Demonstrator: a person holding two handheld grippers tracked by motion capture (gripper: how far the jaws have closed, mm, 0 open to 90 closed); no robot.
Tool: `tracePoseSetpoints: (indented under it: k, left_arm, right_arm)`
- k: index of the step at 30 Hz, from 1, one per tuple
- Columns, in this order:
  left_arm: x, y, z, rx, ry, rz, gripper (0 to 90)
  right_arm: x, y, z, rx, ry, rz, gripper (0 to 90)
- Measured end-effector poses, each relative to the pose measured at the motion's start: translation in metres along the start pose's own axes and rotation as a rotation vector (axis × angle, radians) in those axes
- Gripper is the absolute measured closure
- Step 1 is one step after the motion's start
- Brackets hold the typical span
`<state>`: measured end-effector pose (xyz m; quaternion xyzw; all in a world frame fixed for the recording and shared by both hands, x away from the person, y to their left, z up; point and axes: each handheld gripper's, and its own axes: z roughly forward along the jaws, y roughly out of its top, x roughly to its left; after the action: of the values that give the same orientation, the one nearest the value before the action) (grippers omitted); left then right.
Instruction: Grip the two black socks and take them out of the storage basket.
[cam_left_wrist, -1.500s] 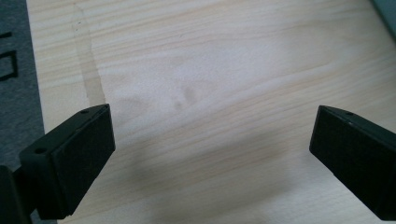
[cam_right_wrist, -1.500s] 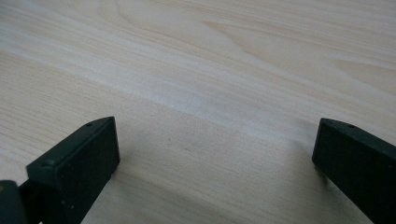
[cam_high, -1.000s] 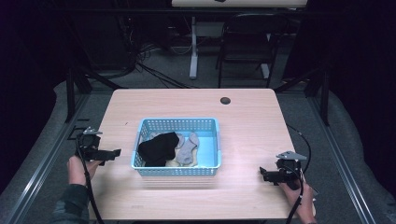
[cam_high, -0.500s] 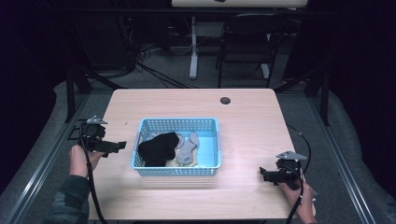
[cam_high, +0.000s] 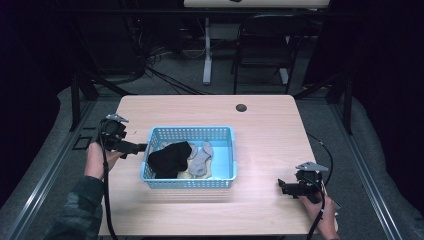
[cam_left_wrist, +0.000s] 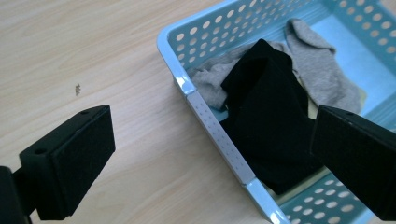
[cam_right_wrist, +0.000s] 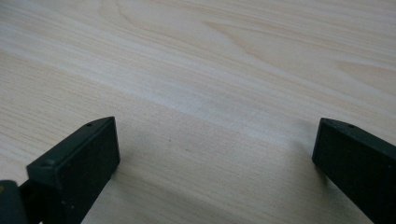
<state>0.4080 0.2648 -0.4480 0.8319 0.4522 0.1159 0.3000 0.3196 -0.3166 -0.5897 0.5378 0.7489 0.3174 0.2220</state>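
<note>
The left gripper (cam_high: 142, 147) has swung up from the table edge to the basket (cam_high: 150, 172) rim, jaws wide and empty — a reach for the black sock (cam_high: 169, 159) inside looks underway. Grey socks (cam_high: 202, 160) lie beside it; the rim stands between. The right gripper (cam_high: 281, 186) waits, also wide and empty, over bare table (cam_high: 260, 120).

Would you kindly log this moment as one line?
left claw: open, at basket edge, near black sock | right claw: open, over bare table
</note>
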Motion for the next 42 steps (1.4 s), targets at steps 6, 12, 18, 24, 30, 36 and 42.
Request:
tracePoseSetpoints:
  k: [6, 12, 18, 24, 30, 36, 42]
  left_arm:
    - [-0.006, 0.013, 0.008, 0.020, -0.014, 0.021, 0.0]
    - [-0.015, 0.028, 0.021, 0.054, -0.061, 0.052, 0.1]
    - [-0.022, 0.036, 0.035, 0.094, -0.066, 0.082, 0.2]
    - [-0.027, 0.040, 0.047, 0.130, -0.070, 0.090, 1.1]
    - [-0.034, 0.044, 0.061, 0.173, -0.082, 0.117, 10.0]
    - [-0.043, 0.048, 0.075, 0.209, -0.073, 0.140, 18.4]
    - [-0.050, 0.050, 0.087, 0.254, -0.069, 0.154, 27.7]
  right_arm:
    - [0.000, 0.000, 0.000, 0.000, 0.000, -0.001, 0.0]
    - [0.000, 0.000, 0.000, 0.001, 0.002, -0.001, 0.0]
    - [0.000, 0.000, 0.000, 0.000, 0.002, -0.002, 0.0]
    - [0.000, 0.000, 0.000, 0.000, 0.003, -0.003, 0.0]
    - [0.000, 0.000, 0.000, 0.000, 0.002, -0.002, 0.0]
    - [0.000, 0.000, 0.000, 0.000, 0.004, -0.002, 0.0]
    - [0.000, 0.000, 0.000, 0.001, 0.004, -0.002, 0.0]
